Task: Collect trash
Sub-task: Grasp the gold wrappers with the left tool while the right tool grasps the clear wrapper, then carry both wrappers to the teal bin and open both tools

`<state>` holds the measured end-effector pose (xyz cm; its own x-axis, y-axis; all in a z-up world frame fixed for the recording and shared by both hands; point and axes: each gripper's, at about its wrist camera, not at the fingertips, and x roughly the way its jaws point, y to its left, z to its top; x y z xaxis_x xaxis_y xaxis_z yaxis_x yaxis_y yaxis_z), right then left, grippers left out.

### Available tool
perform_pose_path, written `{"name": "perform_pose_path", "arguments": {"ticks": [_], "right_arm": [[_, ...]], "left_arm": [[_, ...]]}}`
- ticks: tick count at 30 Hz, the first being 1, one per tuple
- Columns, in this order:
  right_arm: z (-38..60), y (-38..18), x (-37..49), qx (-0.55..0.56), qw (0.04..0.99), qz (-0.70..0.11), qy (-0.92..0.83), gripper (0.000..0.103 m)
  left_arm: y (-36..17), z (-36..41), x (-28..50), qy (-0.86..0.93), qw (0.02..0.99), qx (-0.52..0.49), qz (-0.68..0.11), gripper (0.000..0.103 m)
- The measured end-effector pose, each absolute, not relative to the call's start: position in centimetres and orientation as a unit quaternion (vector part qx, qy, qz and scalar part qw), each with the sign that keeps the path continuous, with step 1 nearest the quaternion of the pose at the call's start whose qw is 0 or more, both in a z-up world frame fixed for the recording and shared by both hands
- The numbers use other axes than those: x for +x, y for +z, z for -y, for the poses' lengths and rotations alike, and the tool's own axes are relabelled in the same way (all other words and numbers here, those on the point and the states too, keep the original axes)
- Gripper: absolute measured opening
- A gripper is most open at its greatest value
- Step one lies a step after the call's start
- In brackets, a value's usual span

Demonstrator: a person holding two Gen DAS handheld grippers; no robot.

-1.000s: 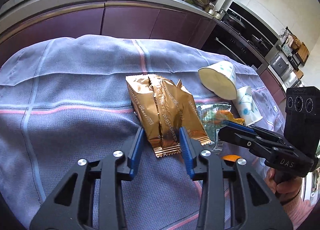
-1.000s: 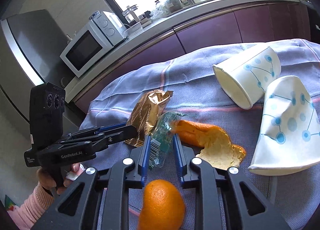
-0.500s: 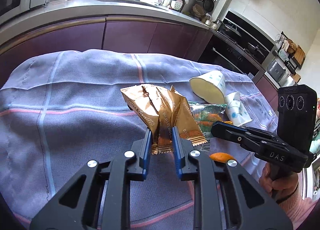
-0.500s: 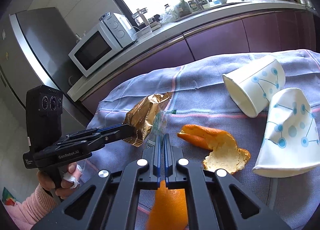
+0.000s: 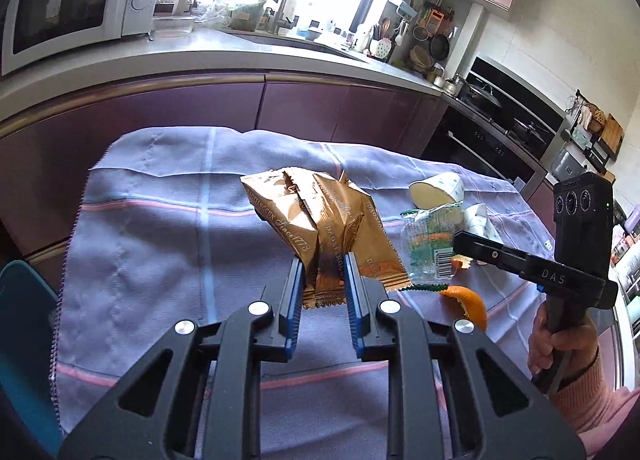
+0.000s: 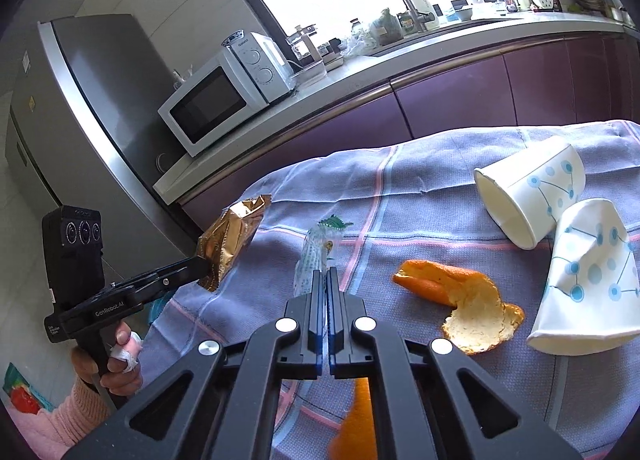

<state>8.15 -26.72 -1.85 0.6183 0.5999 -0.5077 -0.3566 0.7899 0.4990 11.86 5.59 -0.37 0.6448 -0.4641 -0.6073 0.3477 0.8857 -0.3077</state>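
My left gripper (image 5: 323, 264) is shut on the lower end of a gold snack wrapper (image 5: 320, 215), which hangs lifted above the blue checked cloth (image 5: 152, 227). From the right wrist view the same gold wrapper (image 6: 234, 238) sticks out of the left gripper (image 6: 202, 266) at the table's left edge. My right gripper (image 6: 325, 274) is shut on a clear green-printed wrapper (image 6: 318, 254), raised off the cloth; the left wrist view shows that clear wrapper (image 5: 430, 246) too. Orange peel (image 6: 468, 306) and two tipped paper cups (image 6: 532, 195) lie to the right.
A second piece of orange peel (image 6: 360, 420) lies under my right gripper. A teal bin edge (image 5: 22, 340) shows at the lower left below the table. Behind the table run purple cabinets (image 5: 304, 103) and a counter with a microwave (image 6: 218, 99); a fridge (image 6: 92, 107) stands at the left.
The left gripper closed on the gold wrapper and lifted it up and back from the cloth. The right gripper closed on the clear wrapper and raised it slightly.
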Motion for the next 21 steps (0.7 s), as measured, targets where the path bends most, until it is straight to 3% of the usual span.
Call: {"name": "perform_pose_path", "arguments": {"ticks": [21], "right_arm": [[14.1,1.5,7.6,0.135,0.831,-0.342,0.416,0.001]], "left_arm": [[0.6,-21.4,1.8,-0.077,0.935,-0.123,-0.325,0.02]]}}
